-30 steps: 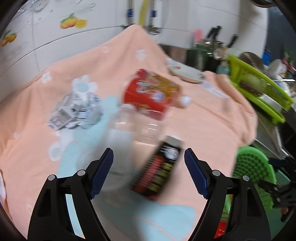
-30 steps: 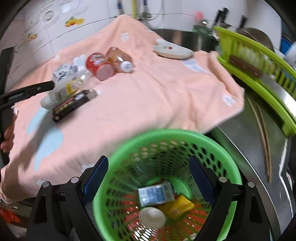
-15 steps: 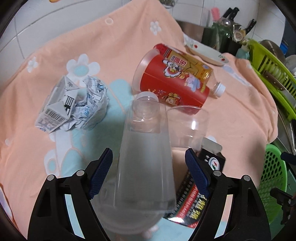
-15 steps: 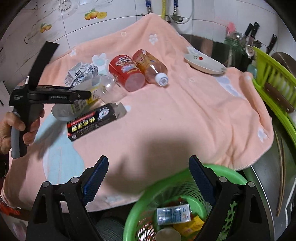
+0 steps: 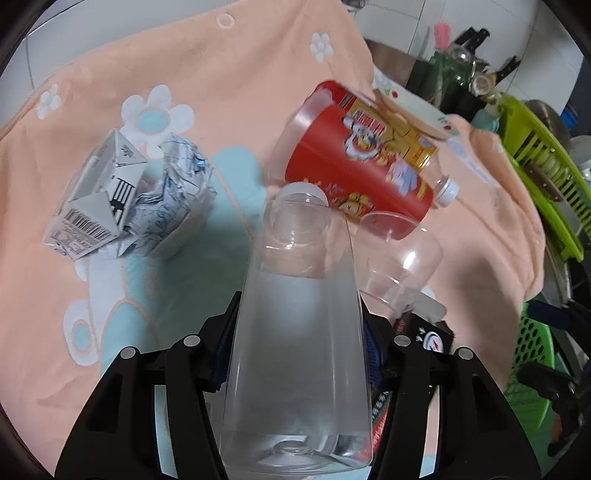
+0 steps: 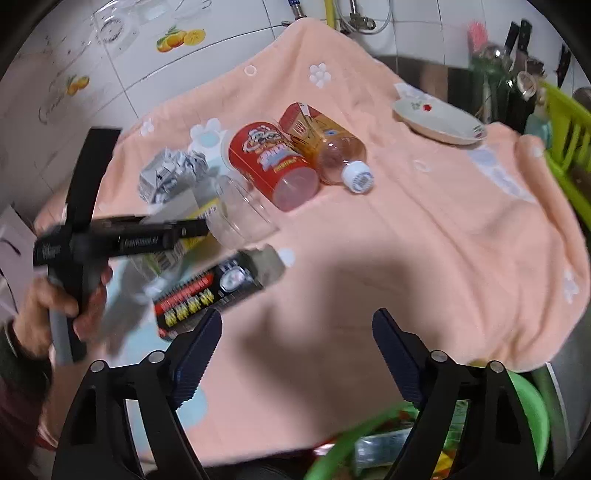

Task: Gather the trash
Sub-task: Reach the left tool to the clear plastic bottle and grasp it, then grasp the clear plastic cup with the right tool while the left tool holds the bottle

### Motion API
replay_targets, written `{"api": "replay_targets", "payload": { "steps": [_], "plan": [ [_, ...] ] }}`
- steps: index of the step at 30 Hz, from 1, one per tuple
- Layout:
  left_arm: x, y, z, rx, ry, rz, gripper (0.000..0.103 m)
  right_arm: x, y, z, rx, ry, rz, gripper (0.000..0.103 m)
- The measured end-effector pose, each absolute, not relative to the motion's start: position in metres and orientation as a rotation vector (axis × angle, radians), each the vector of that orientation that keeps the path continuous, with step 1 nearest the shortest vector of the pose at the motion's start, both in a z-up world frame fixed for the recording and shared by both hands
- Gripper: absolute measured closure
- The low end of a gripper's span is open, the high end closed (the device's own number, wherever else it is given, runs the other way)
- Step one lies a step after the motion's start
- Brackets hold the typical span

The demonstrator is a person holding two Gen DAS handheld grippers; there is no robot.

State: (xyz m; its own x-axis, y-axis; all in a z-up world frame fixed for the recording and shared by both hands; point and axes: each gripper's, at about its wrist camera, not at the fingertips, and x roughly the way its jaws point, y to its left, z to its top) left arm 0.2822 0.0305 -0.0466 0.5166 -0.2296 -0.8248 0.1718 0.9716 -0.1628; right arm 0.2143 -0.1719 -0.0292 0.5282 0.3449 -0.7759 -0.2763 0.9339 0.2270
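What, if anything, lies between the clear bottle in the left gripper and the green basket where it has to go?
Nothing tall: the clear bottle sits between the closing left gripper's jaws; only the low black box and open cloth separate it from the green basket.

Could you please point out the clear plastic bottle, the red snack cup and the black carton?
clear plastic bottle (image 5: 299, 354), left wrist view, middle of its body.
red snack cup (image 6: 271, 166), right wrist view, its printed side.
black carton (image 6: 214, 291), right wrist view, its printed face.

Place: I work in a home kitchen.
Walls: white glazed tiles with orange fruit stickers (image 6: 181, 38).
Fittings: metal tap pipes (image 6: 356, 18), lime-green plastic dish rack (image 5: 543, 166), black-handled knives (image 5: 476, 37).
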Motion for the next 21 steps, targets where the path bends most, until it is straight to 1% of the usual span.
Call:
{"api": "replay_targets", "payload": {
  "steps": [9,21],
  "plan": [
    [0.257,0.047,-0.018,-0.136,0.912,-0.297,0.048,0.259,-0.147,-0.029,0.279,0.985,0.453,0.030],
    [0.226,0.083,0.005,-0.153,0.825,-0.287,0.048,0.314,-0.119,-0.054,0.490,1.082,0.442,0.031]
  ]
}}
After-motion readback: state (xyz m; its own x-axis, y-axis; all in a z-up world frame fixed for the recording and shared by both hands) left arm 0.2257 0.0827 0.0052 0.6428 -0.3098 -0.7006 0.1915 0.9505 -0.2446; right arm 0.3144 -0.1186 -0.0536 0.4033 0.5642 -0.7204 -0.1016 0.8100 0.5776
